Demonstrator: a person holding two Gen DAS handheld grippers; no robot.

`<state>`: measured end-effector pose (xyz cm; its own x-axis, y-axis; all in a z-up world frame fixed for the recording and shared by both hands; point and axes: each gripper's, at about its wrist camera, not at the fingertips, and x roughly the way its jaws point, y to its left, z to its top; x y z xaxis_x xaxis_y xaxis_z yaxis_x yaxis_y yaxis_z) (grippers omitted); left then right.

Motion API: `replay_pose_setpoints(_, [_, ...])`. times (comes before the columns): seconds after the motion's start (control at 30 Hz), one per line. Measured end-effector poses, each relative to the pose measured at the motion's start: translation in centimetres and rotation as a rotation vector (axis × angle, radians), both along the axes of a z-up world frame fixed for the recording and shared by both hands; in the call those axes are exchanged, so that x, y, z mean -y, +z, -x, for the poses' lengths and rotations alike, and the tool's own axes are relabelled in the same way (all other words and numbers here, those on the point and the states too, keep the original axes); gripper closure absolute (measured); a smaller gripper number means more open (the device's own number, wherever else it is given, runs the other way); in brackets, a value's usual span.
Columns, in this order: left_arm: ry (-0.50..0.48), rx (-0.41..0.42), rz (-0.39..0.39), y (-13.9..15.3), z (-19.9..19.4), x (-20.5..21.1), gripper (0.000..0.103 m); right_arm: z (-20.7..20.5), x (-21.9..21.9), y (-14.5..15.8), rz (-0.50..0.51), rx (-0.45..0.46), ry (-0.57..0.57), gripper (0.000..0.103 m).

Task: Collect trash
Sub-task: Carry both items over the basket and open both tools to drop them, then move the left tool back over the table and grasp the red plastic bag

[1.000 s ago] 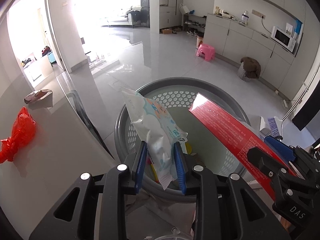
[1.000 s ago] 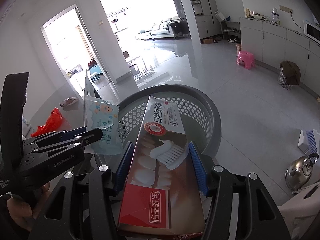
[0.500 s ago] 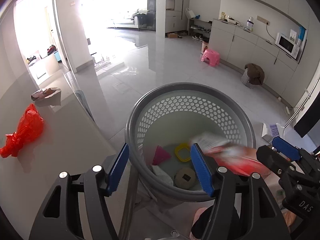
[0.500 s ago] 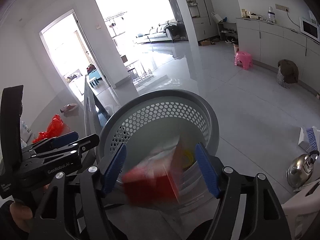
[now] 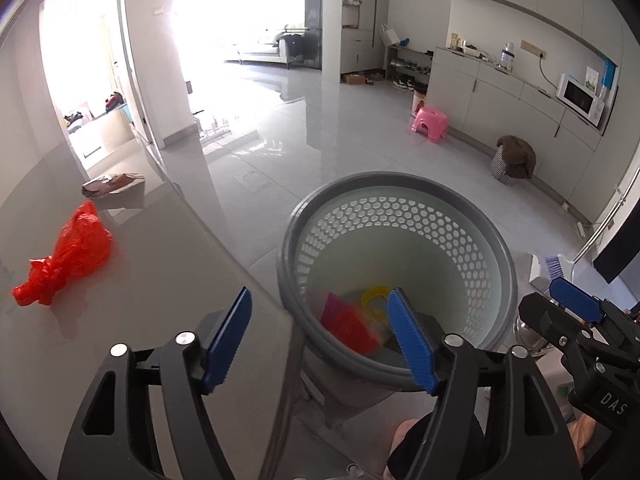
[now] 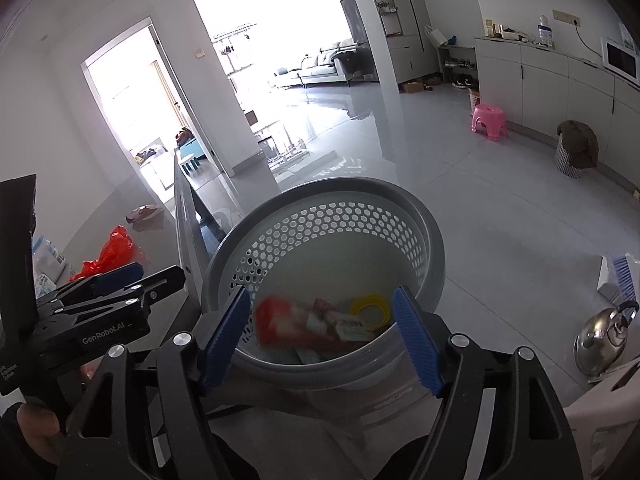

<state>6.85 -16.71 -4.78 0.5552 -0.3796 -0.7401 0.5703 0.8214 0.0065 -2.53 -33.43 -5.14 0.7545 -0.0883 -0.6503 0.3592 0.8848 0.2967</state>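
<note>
A grey perforated trash basket (image 5: 496, 240) stands on the floor beside the table; it also shows in the right wrist view (image 6: 434, 240). The red toothpaste box (image 6: 296, 328) lies inside it among a yellow ring (image 6: 370, 308) and other scraps; the box shows in the left wrist view too (image 5: 350, 326). My left gripper (image 5: 320, 340) is open and empty over the basket's near rim and the table edge. My right gripper (image 6: 320, 340) is open and empty above the basket. A red plastic bag (image 5: 66, 256) and a crumpled wrapper (image 5: 114, 186) lie on the table.
The grey table (image 5: 120, 320) is at the left, its edge next to the basket. A steel kettle (image 6: 604, 336) and a brush (image 6: 622, 276) are at the right. A pink stool (image 5: 430, 122) and a covered bin (image 5: 512, 160) stand farther off on the tiled floor.
Both grippers opened. The wet-wipe packet and the red toothpaste box fell from them into the basket. Both grippers have drawn back slightly.
</note>
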Motion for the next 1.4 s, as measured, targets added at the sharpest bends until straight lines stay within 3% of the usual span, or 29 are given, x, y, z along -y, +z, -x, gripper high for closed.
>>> replay_pose_setpoints(0.57, [0.121, 0.069, 0.036, 2.0, -0.6, -6.3, 0.022, -1.3, -4.3, 0.9, 0.038, 0.013, 0.065, 0.027])
replay_pose_setpoints(0.8, [0.182, 0.092, 0.059, 2.4, -0.7, -10.4, 0.012, -2.1, -7.2, 1.2, 0.056, 0.023, 0.111, 0.024])
replay_pose_setpoints(1.03, [0.253, 0.1, 0.067, 2.1, -1.4, -14.9, 0.009, -3.4, -10.5, 1.0, 0.052, 0.022, 0.183, 0.023])
replay_pose_setpoints(1.4, [0.383, 0.145, 0.021, 1.7, -7.1, -22.2, 0.008, -5.8, -15.1, 1.0, 0.039, -0.002, 0.298, 0.023])
